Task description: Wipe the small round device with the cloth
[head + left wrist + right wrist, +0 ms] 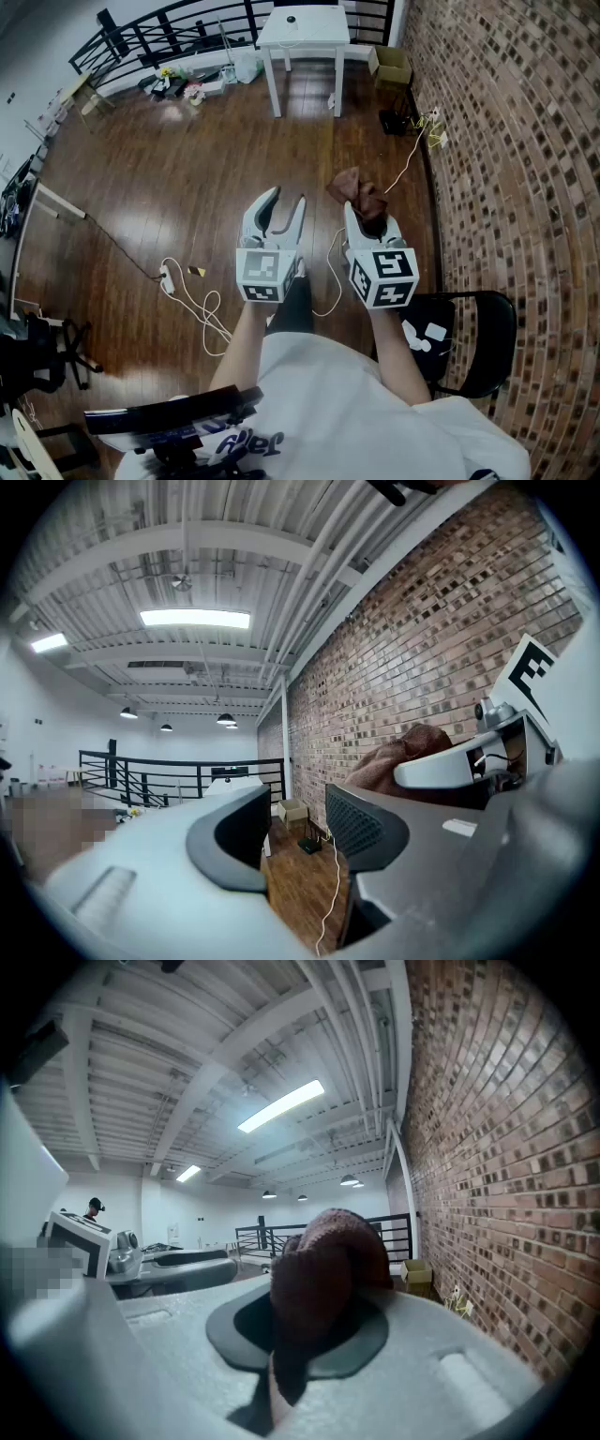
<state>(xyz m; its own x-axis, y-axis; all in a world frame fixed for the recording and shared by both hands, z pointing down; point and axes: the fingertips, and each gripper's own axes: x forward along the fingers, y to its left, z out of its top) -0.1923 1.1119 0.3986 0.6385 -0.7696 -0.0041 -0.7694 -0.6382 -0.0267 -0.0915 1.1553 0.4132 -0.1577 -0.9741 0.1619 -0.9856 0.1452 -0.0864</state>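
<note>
A small dark round device (291, 19) lies on top of the white table (319, 39) far ahead across the room. My right gripper (362, 212) is shut on a brown cloth (354, 190), which bunches up over its jaws; that cloth (323, 1269) fills the middle of the right gripper view and hides the tips of the right gripper (314, 1327). My left gripper (288, 198) is held beside it, level, its jaws a little apart with nothing between them. In the left gripper view the left gripper (295, 834) shows floor through the gap, with the cloth (403, 752) to its right.
A brick wall (506, 141) runs along the right. A black folding chair (473, 337) stands close at my right. White cables and a power strip (169, 278) lie on the wooden floor. A cardboard box (389, 61) and a black railing (178, 28) are near the table.
</note>
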